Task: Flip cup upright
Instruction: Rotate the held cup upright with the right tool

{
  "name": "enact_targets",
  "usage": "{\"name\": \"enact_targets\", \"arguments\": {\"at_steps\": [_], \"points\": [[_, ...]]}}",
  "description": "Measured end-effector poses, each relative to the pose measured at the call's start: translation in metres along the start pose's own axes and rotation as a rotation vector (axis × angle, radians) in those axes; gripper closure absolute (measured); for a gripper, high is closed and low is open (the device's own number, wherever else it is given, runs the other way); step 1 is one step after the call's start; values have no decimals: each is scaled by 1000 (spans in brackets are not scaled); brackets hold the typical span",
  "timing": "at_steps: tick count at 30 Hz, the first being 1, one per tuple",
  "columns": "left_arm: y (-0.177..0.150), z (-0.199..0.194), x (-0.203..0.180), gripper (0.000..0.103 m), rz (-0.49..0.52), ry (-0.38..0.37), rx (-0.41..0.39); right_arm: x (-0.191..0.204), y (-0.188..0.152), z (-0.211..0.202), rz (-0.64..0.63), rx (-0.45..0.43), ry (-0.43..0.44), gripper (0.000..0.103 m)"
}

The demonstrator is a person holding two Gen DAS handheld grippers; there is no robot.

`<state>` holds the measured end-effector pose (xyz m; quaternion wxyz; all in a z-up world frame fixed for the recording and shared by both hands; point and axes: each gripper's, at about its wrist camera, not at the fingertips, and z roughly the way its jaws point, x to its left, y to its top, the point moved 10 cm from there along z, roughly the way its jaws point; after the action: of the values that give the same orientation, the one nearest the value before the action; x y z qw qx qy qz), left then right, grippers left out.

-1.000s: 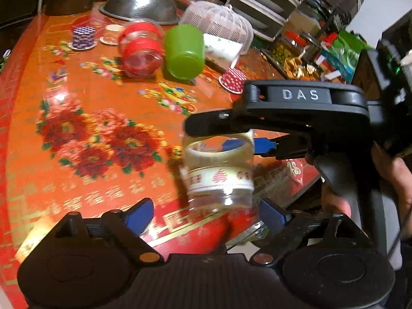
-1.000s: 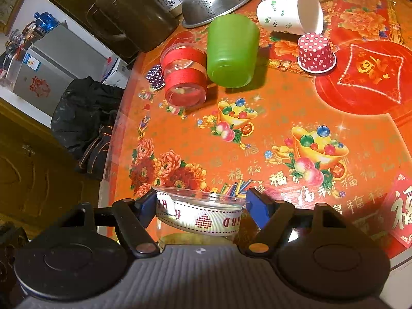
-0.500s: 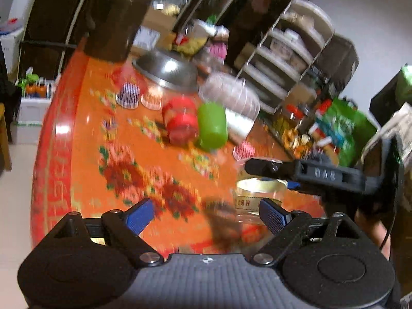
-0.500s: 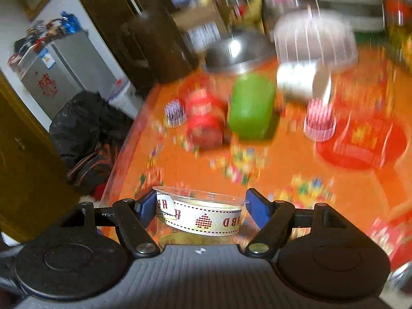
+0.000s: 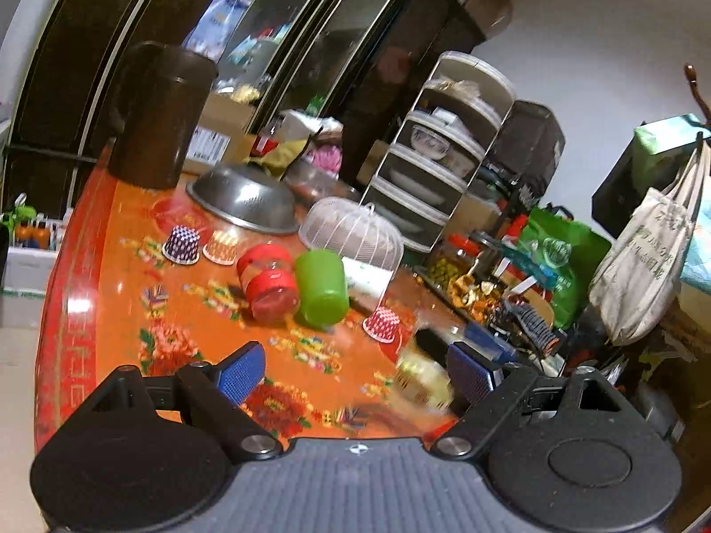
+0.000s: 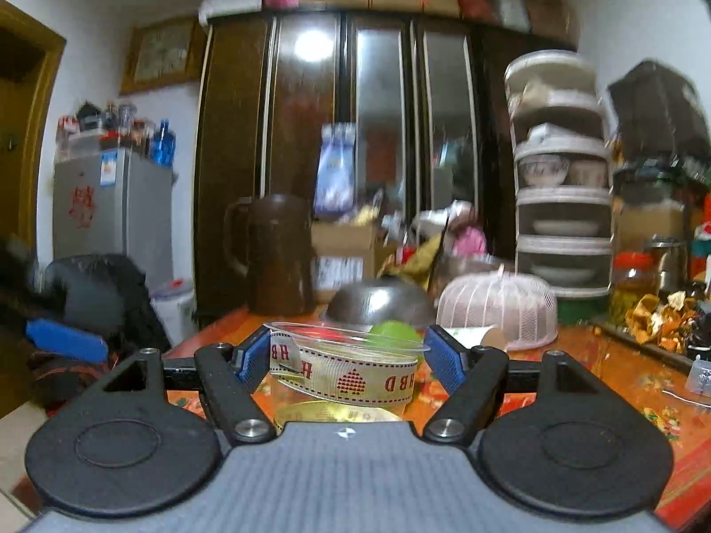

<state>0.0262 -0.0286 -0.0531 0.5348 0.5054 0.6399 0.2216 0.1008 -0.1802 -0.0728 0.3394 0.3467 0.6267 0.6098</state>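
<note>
A clear plastic cup point(image 6: 342, 371) with a cream ribbon band sits mouth-up between the blue pads of my right gripper point(image 6: 349, 357), which is shut on its rim. In the left wrist view the same cup point(image 5: 422, 382) is a blur at the table's near right edge, beside the right gripper's blue pad point(image 5: 482, 337). My left gripper point(image 5: 355, 371) is open and empty, held above the orange table point(image 5: 111, 293), to the left of the cup.
A red-lidded jar point(image 5: 266, 282) and a green cup point(image 5: 322, 286) lie on their sides mid-table. Small paper cups point(image 5: 181, 245), a steel bowl point(image 5: 242, 202), a white mesh cover point(image 5: 351, 233) and a brown jug point(image 5: 155, 115) stand behind. Shelves and bags crowd the right side.
My right gripper has tilted up toward level, still holding the cup. My left gripper has drawn back and up, away from the cup, and stays open.
</note>
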Motion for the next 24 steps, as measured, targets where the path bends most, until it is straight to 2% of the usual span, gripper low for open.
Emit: {"name": "enact_targets", "arguments": {"at_steps": [7,13,16,24], "points": [[-5,-1,5,12,-30,-9,-2,15,-9,-15,-45,-164,-19,30],[-10,-7,10,12,-57,-18,-9,21,-17,-9,-87,-161,-51,30],[-12,-12,11,12,-63,-23,-20,23,-24,-6,-61,-144,-45,30],[-17,-20,16,12,-83,-31,-32,36,-36,-8,-97,-169,-56,29]]}}
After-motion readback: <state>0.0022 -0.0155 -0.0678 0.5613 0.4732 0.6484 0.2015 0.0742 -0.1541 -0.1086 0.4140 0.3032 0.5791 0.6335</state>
